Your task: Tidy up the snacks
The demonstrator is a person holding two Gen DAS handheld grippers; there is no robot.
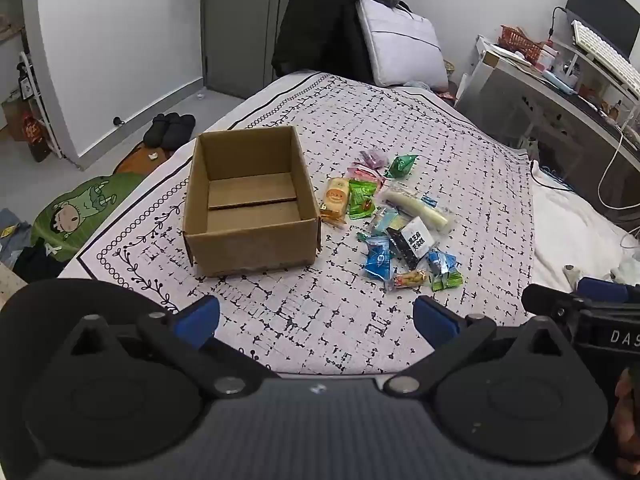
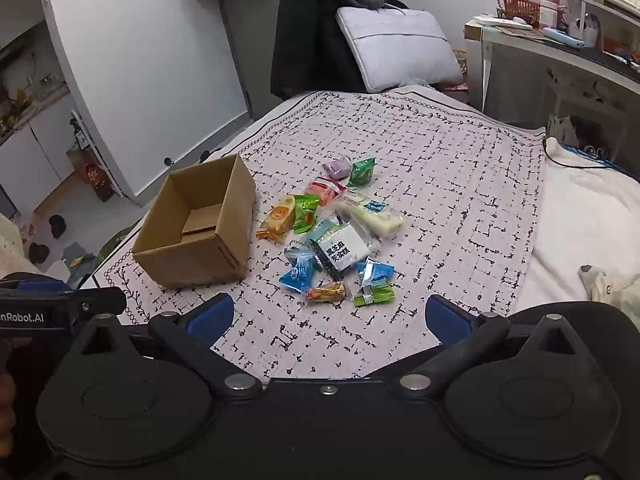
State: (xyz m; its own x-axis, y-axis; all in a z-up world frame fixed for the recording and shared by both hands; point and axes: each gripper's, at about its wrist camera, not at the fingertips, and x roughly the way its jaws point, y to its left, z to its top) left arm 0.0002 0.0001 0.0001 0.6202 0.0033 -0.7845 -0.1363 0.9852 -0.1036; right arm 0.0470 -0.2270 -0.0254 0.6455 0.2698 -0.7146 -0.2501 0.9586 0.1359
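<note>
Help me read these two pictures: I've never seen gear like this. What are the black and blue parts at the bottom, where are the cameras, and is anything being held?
These are two hand-held grippers, each with a fisheye camera looking forward along its fingers. One picture comes from the left gripper, the other from the right gripper; the blue pieces are their finger pads. Both stand wide open and hold nothing. Below them is a bed with a patterned cover. On it sit an open, empty cardboard box and, beside it, a loose pile of wrapped snacks. No snack is in the box yet.
</note>
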